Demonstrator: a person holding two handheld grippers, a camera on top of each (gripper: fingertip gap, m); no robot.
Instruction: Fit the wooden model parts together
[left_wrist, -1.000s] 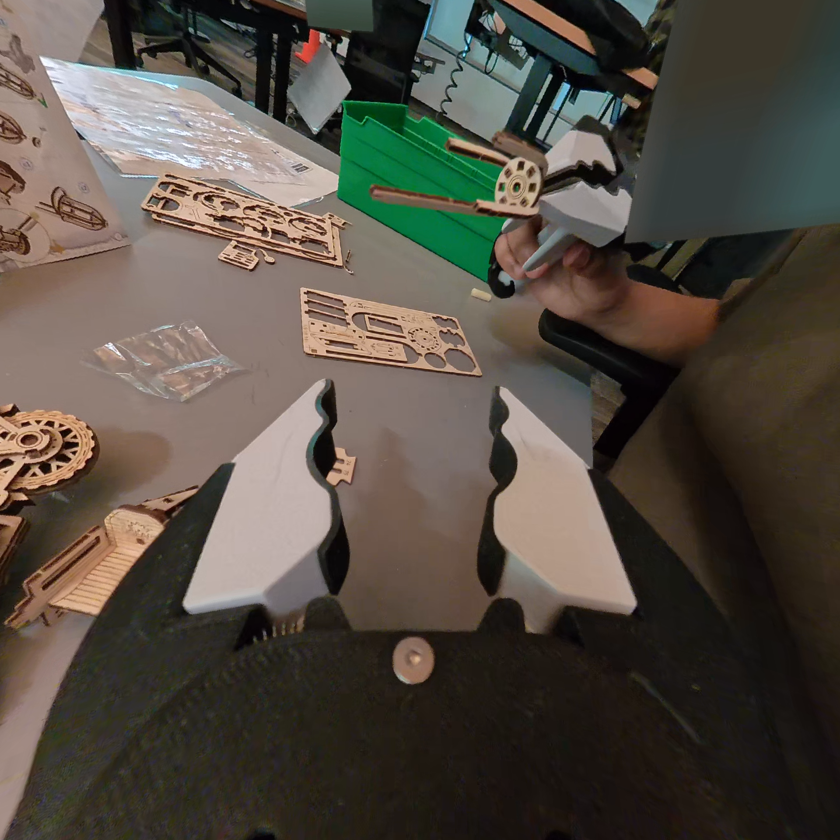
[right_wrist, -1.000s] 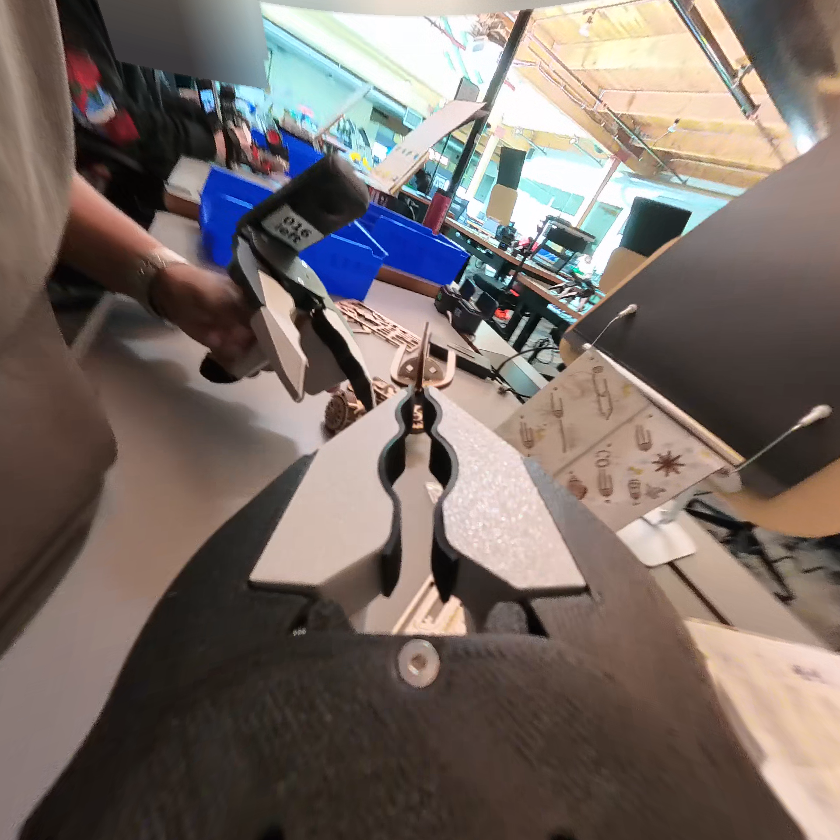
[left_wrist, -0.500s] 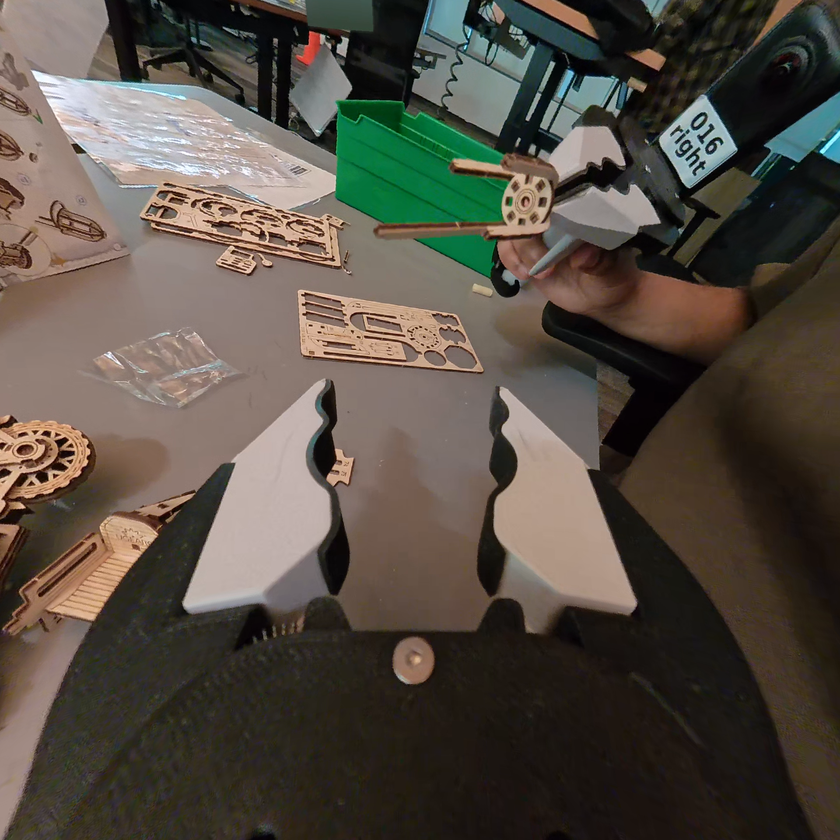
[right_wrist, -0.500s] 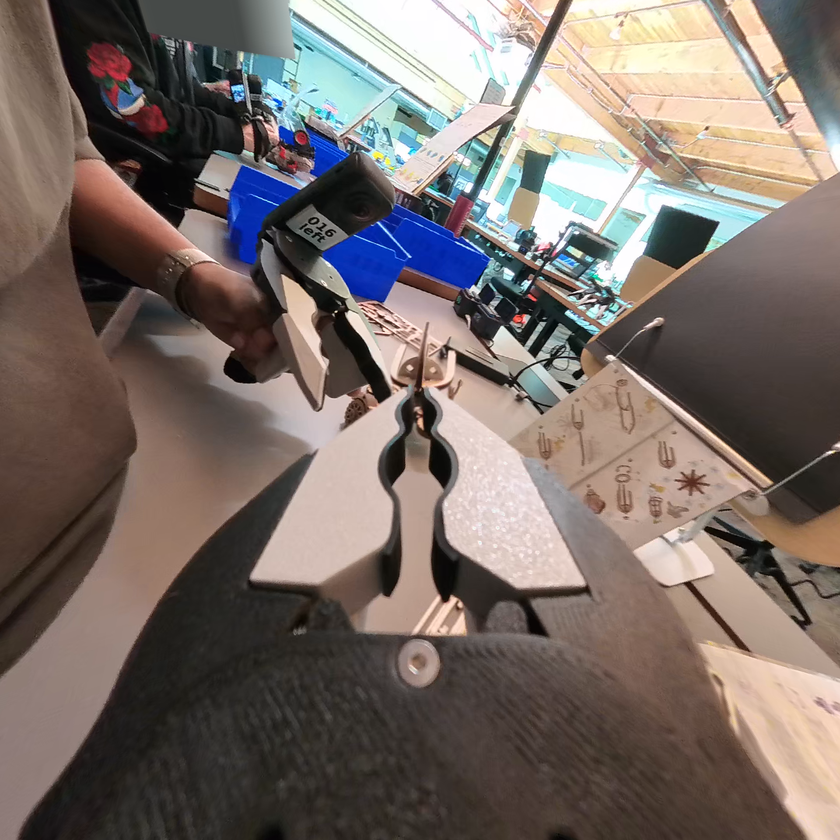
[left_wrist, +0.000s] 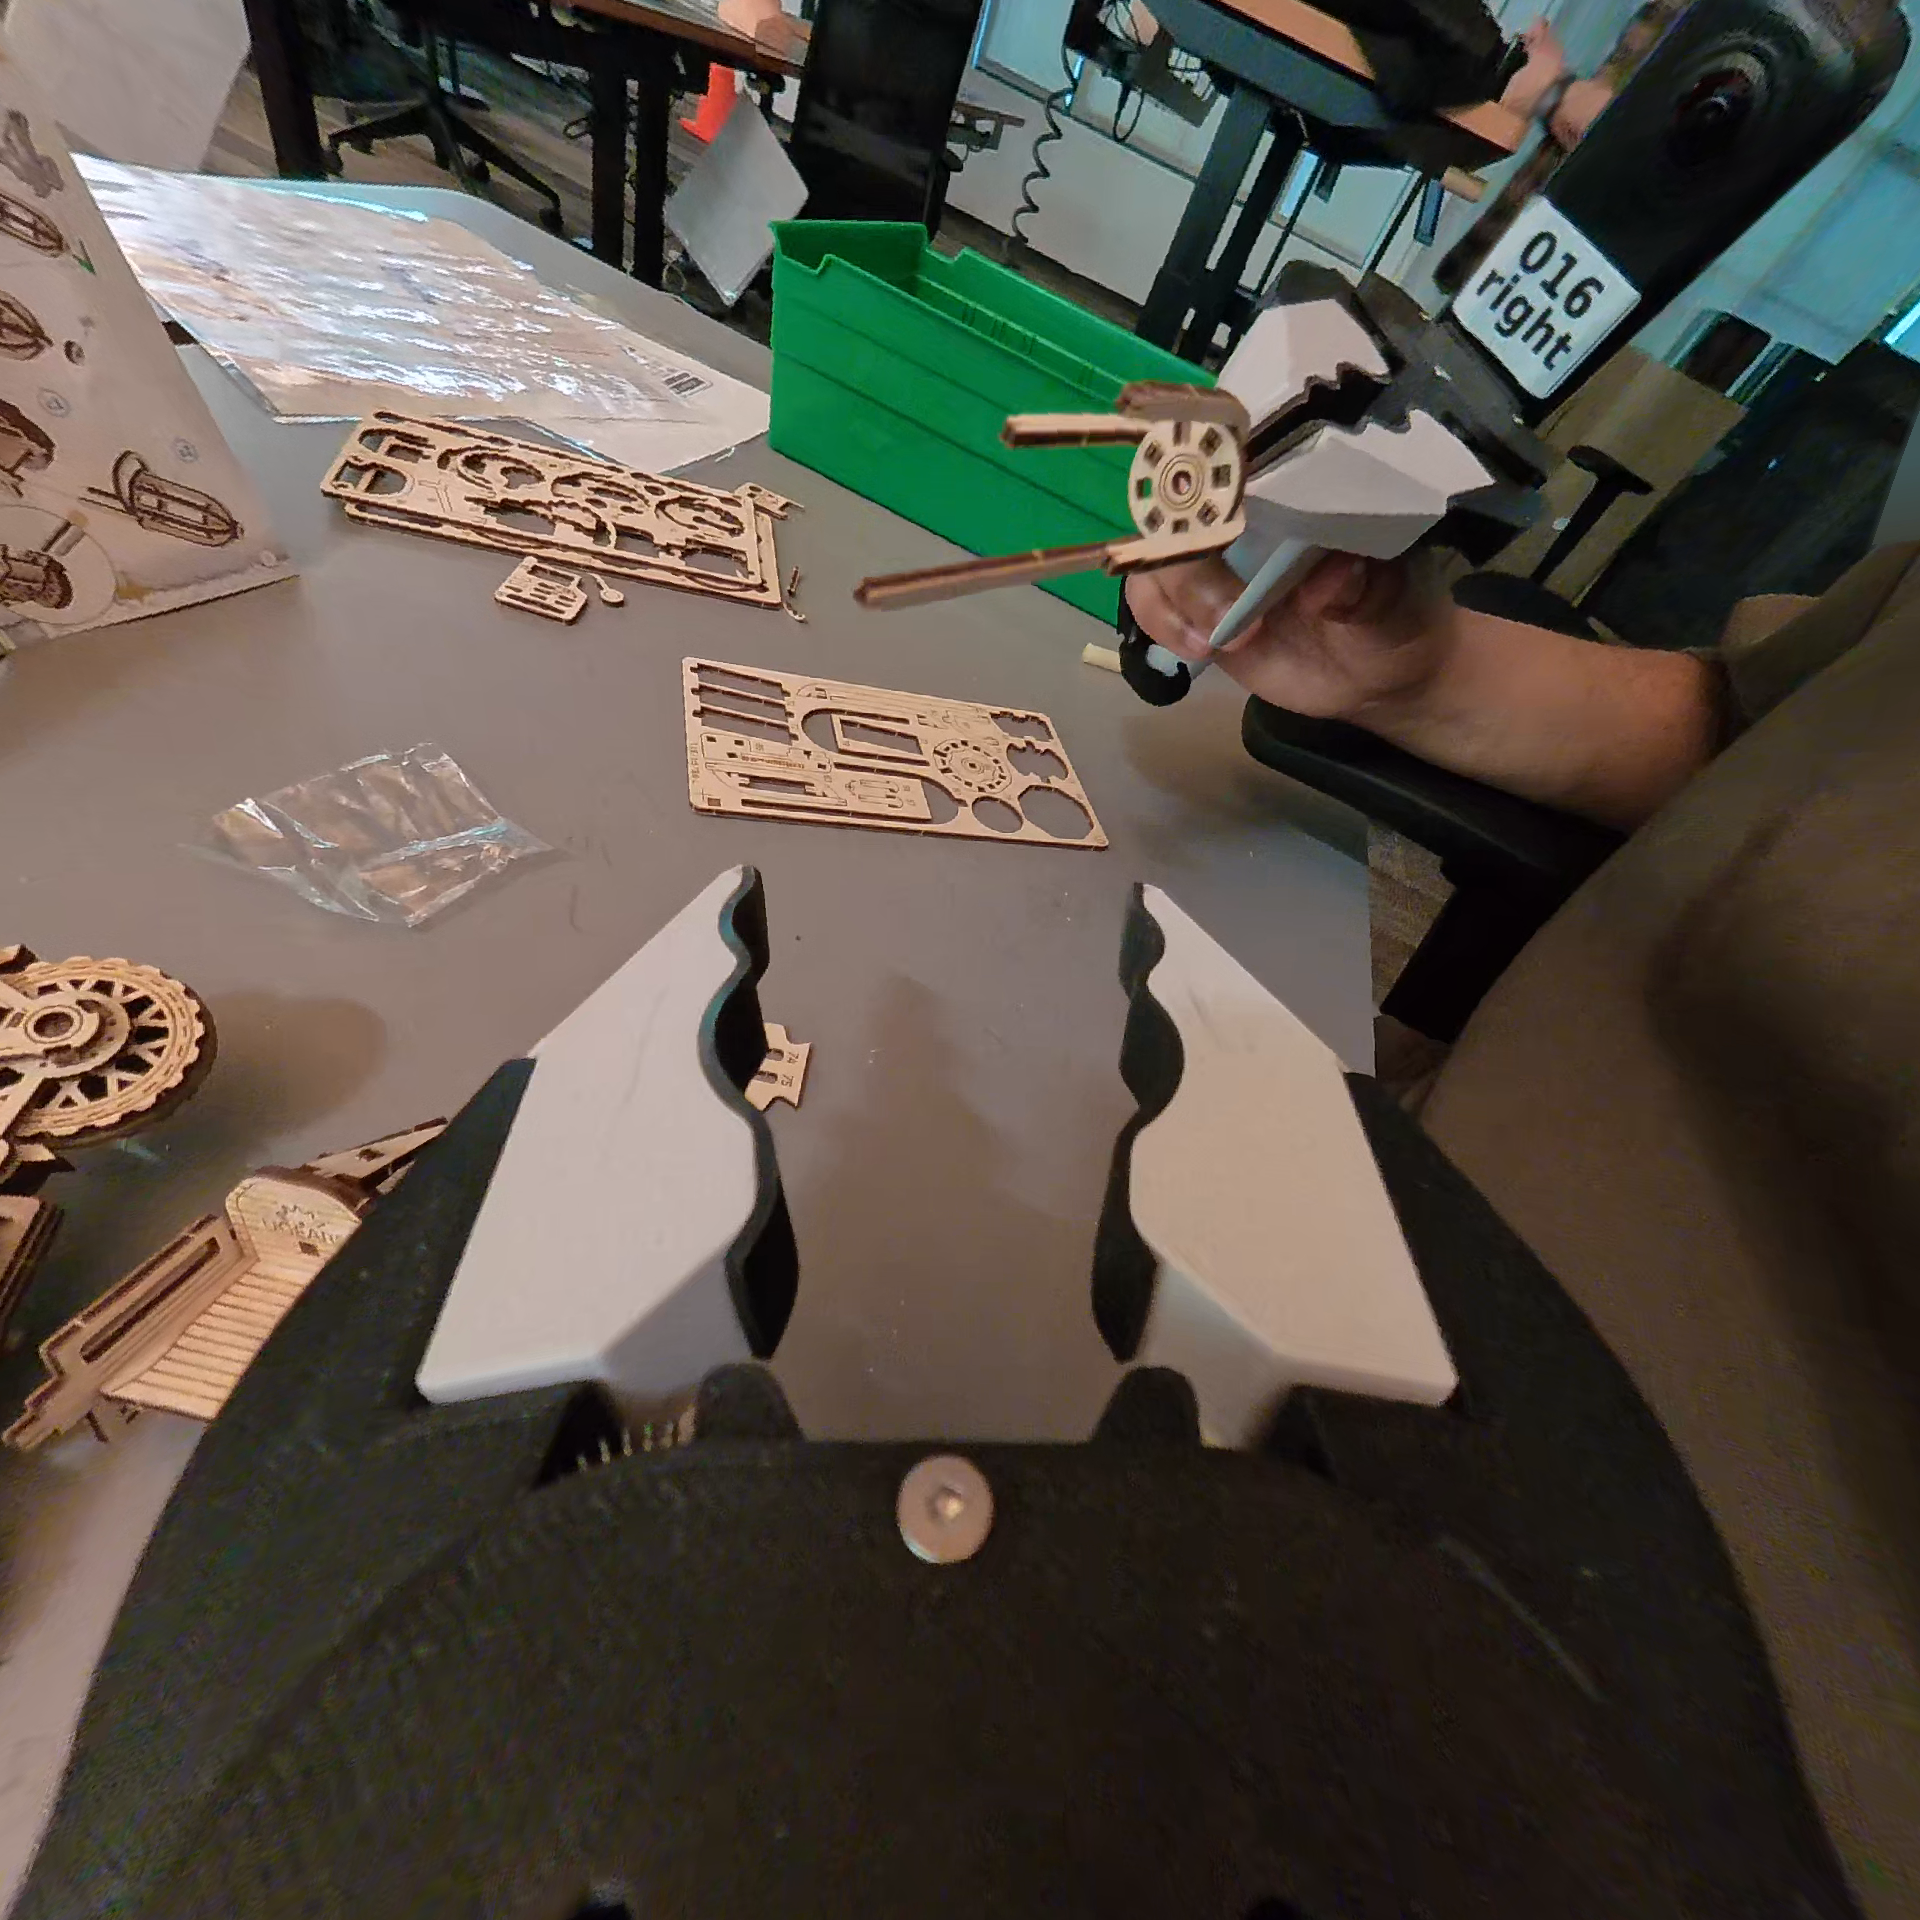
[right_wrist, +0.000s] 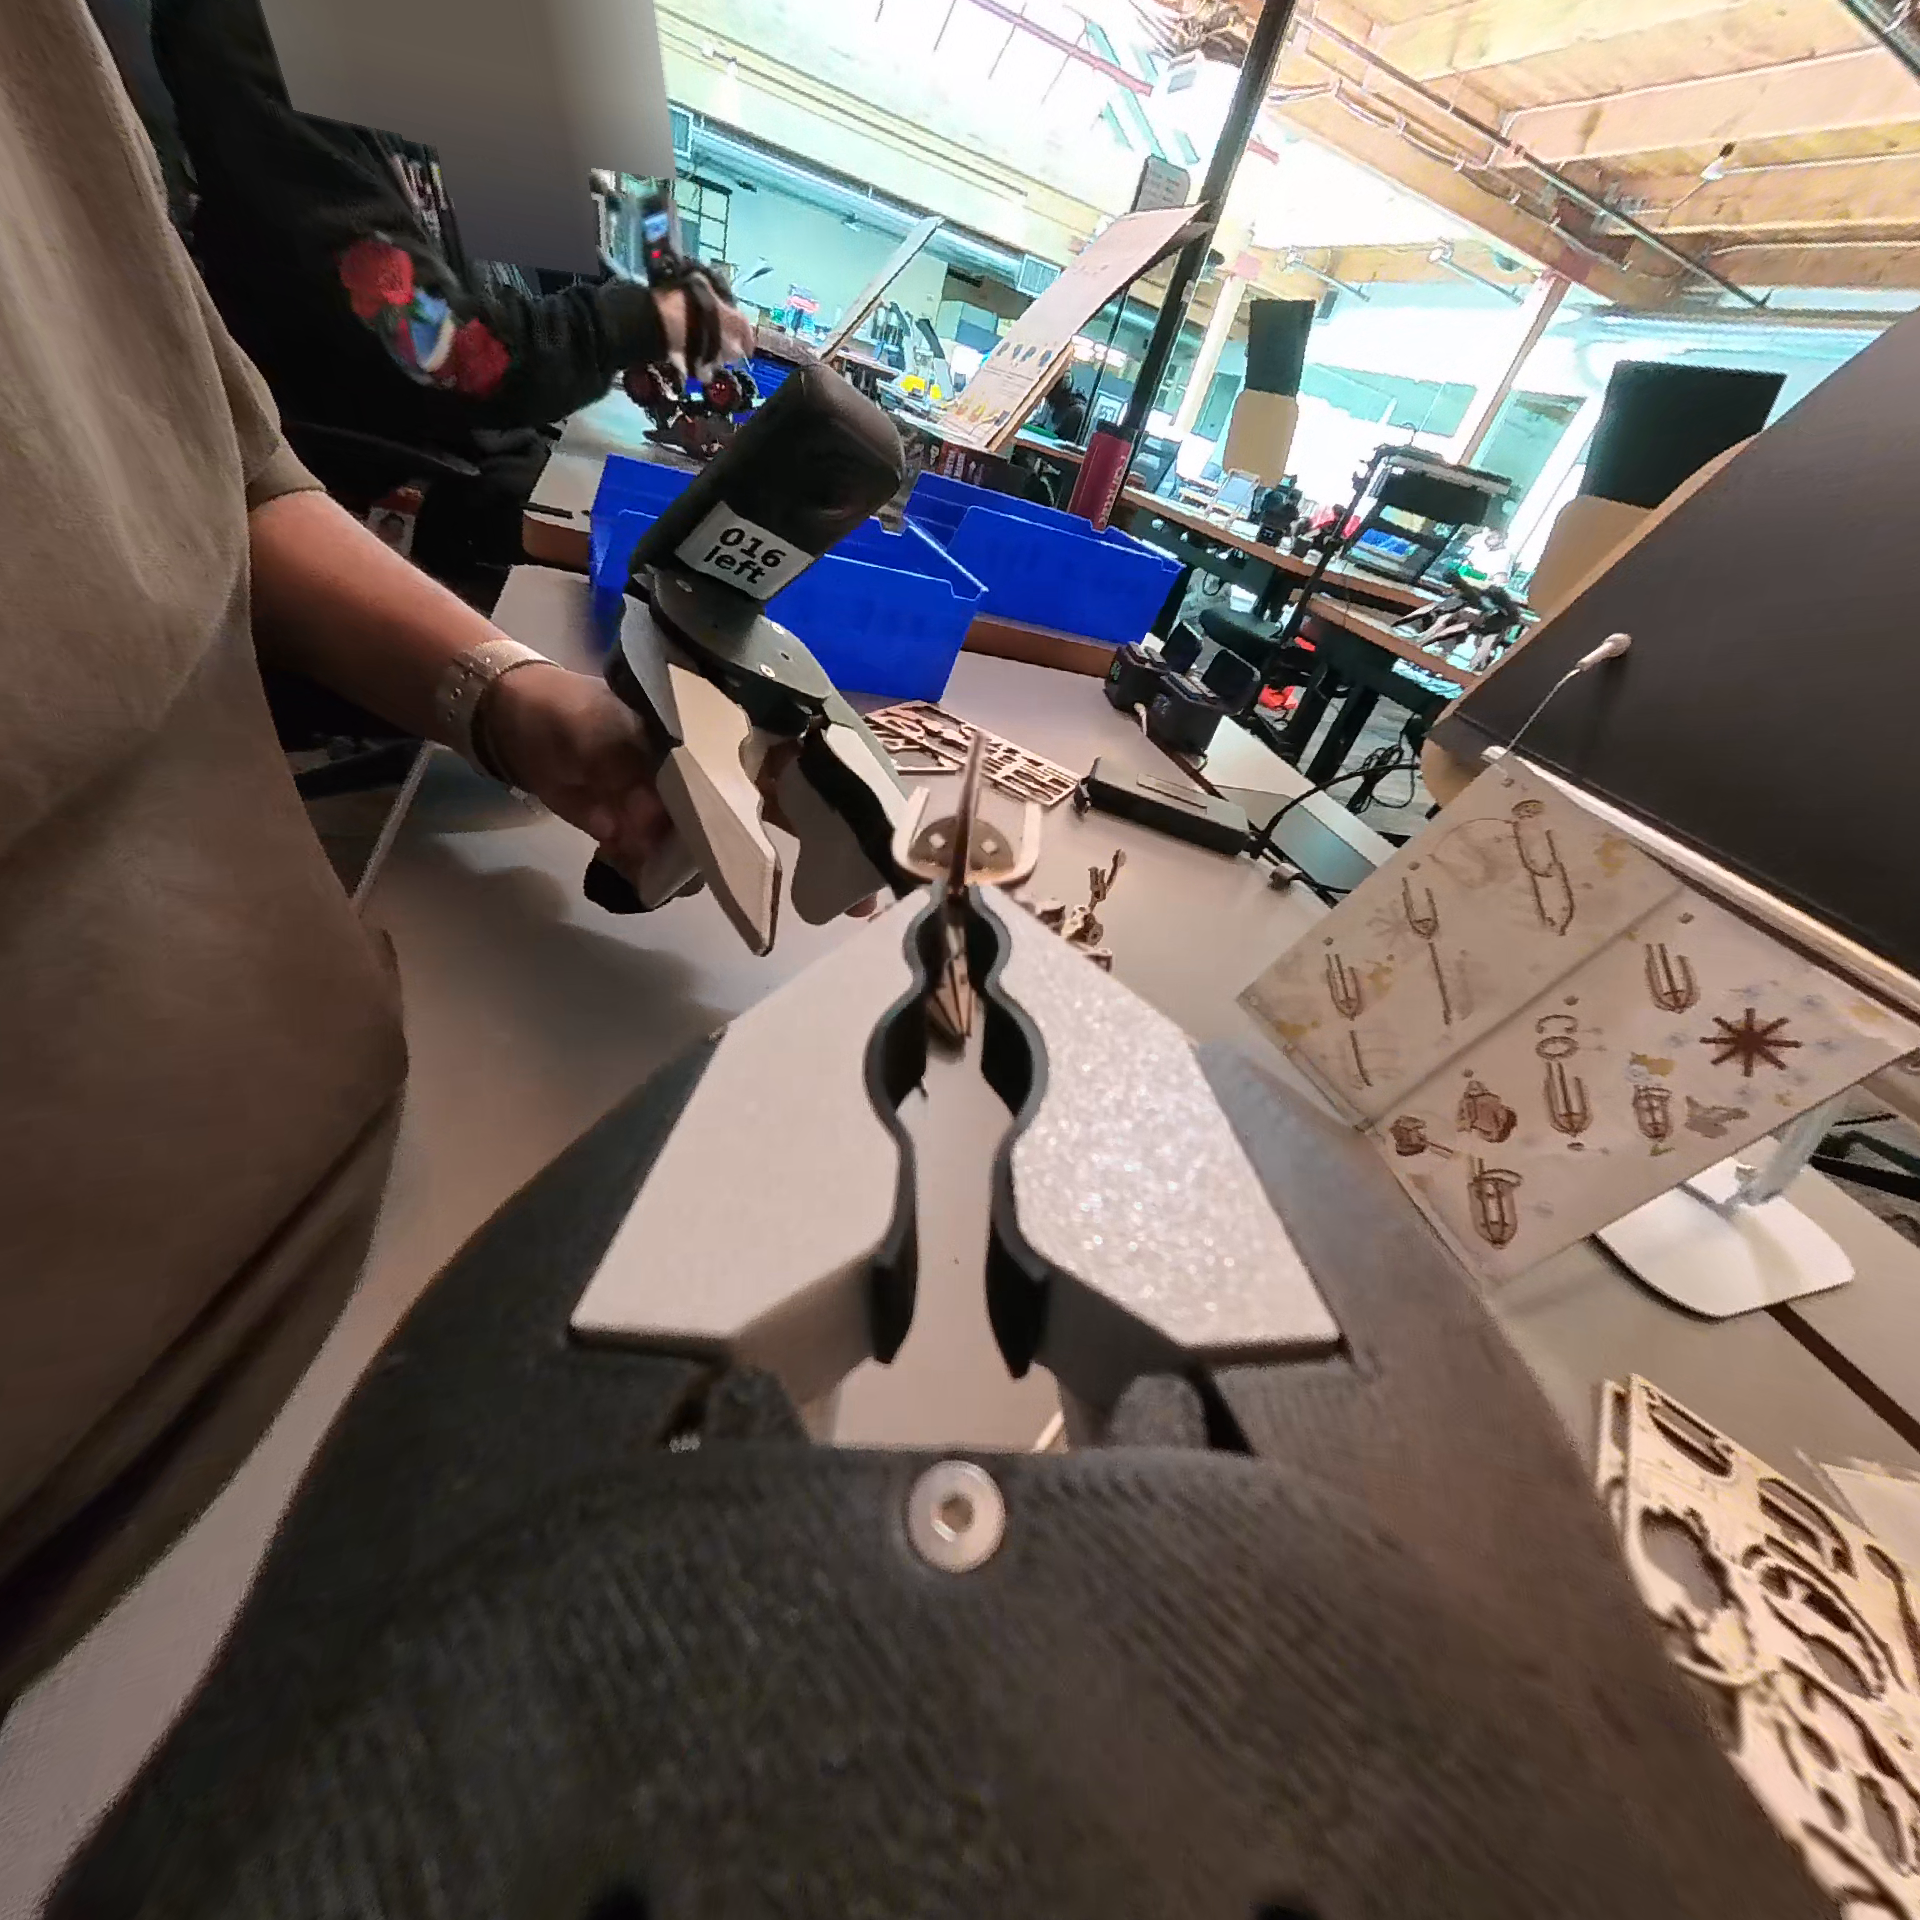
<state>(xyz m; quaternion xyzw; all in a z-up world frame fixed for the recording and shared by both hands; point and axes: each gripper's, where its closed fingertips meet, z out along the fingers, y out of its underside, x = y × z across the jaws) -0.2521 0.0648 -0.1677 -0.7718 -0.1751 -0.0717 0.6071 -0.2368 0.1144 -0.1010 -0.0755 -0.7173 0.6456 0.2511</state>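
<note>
while hovering spread wide and empty over the grey table, left gripper best brought up slow and square to the prongs. nearby on the left, a toothed wheel and slatted cabin piece; farther, flat laser-cut sheets. farthest right, aloft, right gripper clamped shut on the thin, brittle hub assembly, round disc with two slim arms.

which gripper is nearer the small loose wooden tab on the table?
Left. The left gripper hovers open right over the tab, which sits beside its left finger. The right gripper is raised far off, near the green bin, clamping a wheel piece.
</note>
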